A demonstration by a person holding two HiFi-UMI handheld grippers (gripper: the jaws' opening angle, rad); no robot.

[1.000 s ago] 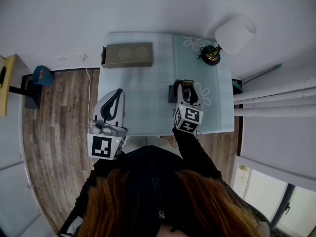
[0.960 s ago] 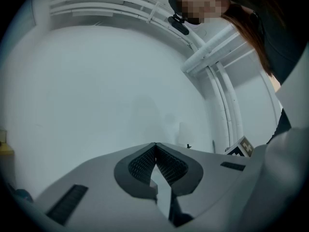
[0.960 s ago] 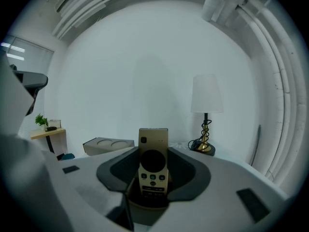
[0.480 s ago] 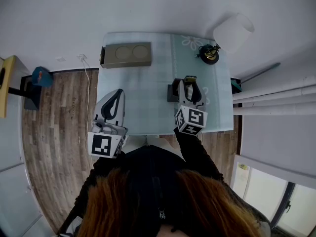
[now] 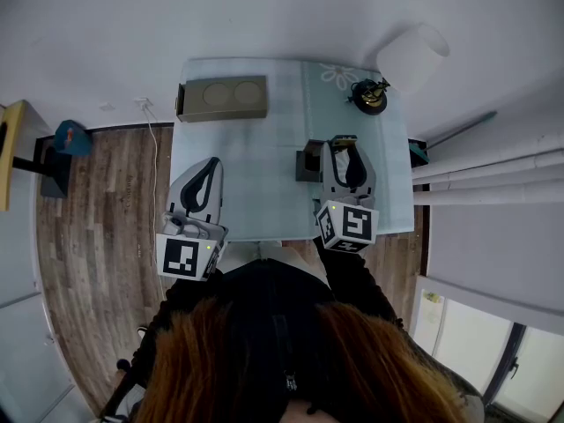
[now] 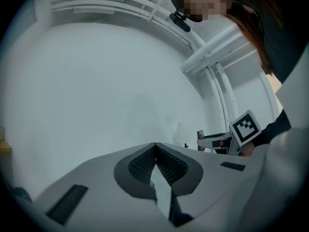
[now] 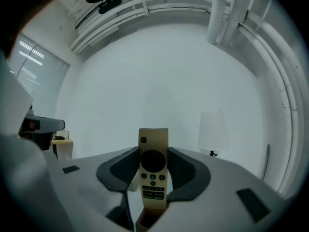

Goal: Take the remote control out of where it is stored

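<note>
- While your right gripper points level over the table, its jaws are clamped on the remote control, one dark pad on each long edge.
- Remote control: upright between the pads, button face towards the gripper's camera, top end clear above the jaw tips.
- Lower end of the remote control: at the mouth of the dark holder. Whether it is fully out of the opening cannot be told from the right gripper view.
- In the head view the holder stands on the table just left of the right gripper, near the table's right half.
- Left gripper: jaws closed together, ribbed pads meeting at the tip, nothing between them.
- You hold the left gripper level at the table's near left corner, well apart from the holder (its camera faces a bare white wall, with the right gripper's marker cube at the far right of that view).
- Table: pale blue-green top with a faint flower pattern on its right part.
- Olive box with two round recesses: at the far left of the table, lying lengthwise along the back edge.
- Lamp with a white shade: at the far right corner, tilted outward past the table edge in the head view, on a dark and gold base.
- Floor: wood planks to the left of the table, with a white cable running down beside the table edge.
</note>
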